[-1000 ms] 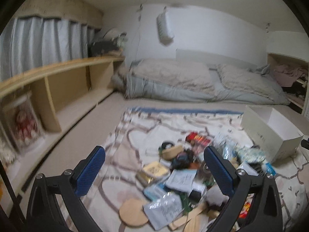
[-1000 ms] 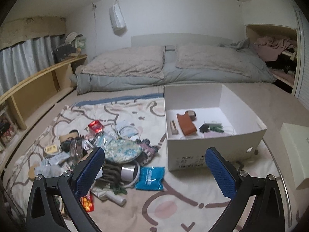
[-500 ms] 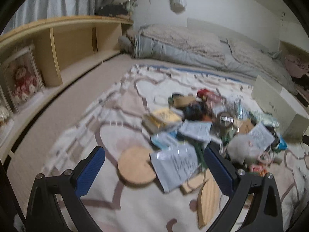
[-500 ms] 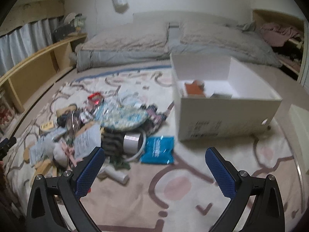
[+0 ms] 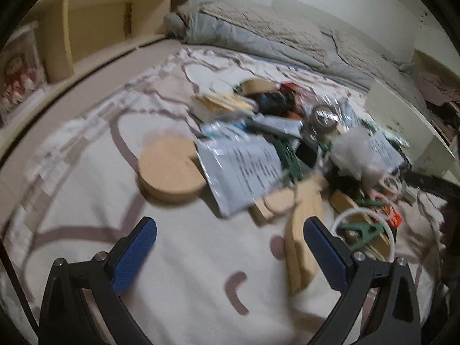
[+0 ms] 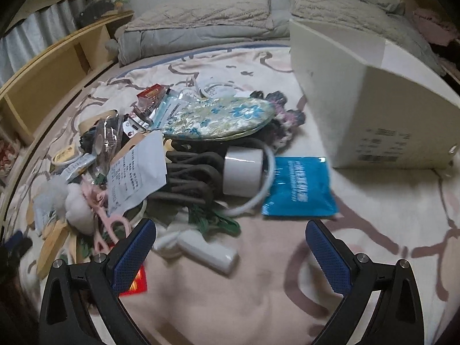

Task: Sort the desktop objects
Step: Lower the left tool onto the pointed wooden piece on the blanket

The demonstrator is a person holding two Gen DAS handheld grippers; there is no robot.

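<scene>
Hovering over the pile [image 6: 184, 155] heaped on the blanket [image 6: 258, 281] beside the box [image 6: 371, 106], both grippers, left [image 5: 230, 251] and right [image 6: 230, 251], gape empty, so nearly all sorting seems left.

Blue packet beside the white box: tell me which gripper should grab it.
Right. The blue packet lies just ahead of the open right gripper, next to the white box. The left gripper, also open, faces the cork disc across the pile.
</scene>
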